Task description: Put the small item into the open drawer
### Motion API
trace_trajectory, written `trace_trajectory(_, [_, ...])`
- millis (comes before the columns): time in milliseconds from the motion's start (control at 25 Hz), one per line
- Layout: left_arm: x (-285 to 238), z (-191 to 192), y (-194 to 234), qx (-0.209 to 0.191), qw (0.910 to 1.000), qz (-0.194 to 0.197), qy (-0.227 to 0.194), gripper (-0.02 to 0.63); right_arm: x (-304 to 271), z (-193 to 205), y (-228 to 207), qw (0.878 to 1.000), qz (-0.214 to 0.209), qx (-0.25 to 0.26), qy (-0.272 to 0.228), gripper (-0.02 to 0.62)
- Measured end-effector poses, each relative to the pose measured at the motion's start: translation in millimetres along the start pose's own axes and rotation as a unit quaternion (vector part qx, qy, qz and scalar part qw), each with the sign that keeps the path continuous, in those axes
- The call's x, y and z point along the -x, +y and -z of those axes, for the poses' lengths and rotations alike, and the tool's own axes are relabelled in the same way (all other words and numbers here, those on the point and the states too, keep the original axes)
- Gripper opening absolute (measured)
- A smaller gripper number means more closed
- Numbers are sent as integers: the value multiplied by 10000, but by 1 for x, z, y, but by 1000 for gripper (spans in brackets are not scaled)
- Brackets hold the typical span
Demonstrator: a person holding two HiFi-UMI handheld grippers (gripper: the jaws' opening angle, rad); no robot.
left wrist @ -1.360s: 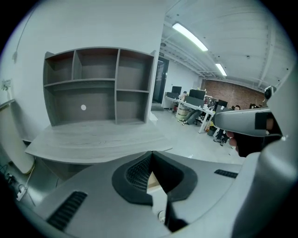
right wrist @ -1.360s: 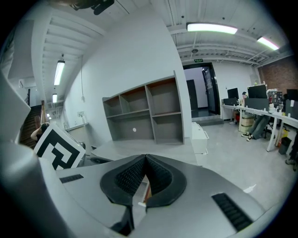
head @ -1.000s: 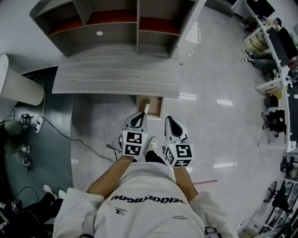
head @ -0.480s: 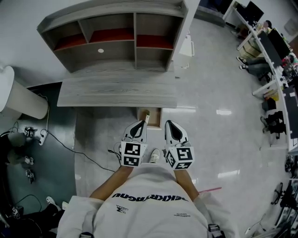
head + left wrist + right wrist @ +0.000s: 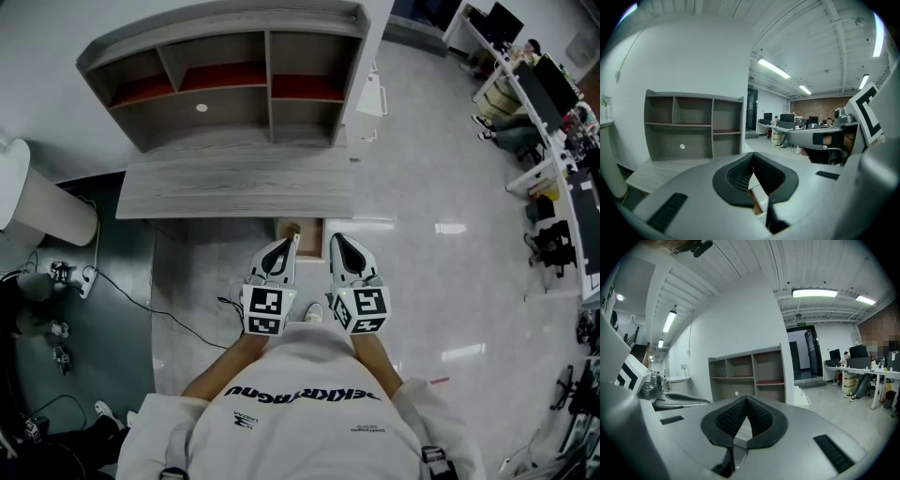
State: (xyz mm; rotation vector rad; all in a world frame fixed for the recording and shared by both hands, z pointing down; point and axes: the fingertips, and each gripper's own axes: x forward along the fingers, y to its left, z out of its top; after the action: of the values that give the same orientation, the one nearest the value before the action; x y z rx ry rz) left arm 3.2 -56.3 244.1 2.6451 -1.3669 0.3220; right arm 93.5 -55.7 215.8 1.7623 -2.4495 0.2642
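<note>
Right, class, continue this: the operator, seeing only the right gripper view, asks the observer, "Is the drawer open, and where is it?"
Observer: Open. In the head view the drawer sticks out from under the desk's front edge.
Operator: And the grippers?
Observer: In that view the left gripper's tip overlaps the drawer's left side, and the right gripper's tip sits just right of the drawer.
Operator: The small item?
Observer: There is a small tan thing by the left gripper's tip. Whether it is held or lying in the drawer, I cannot tell.
</note>
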Motion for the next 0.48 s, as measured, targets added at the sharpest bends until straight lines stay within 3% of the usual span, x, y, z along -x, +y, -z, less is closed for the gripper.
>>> trace_trajectory(480, [1, 6, 1, -36, 10000, 3, -13, 15, 0, 6, 2, 10000, 11, 30, -11, 32])
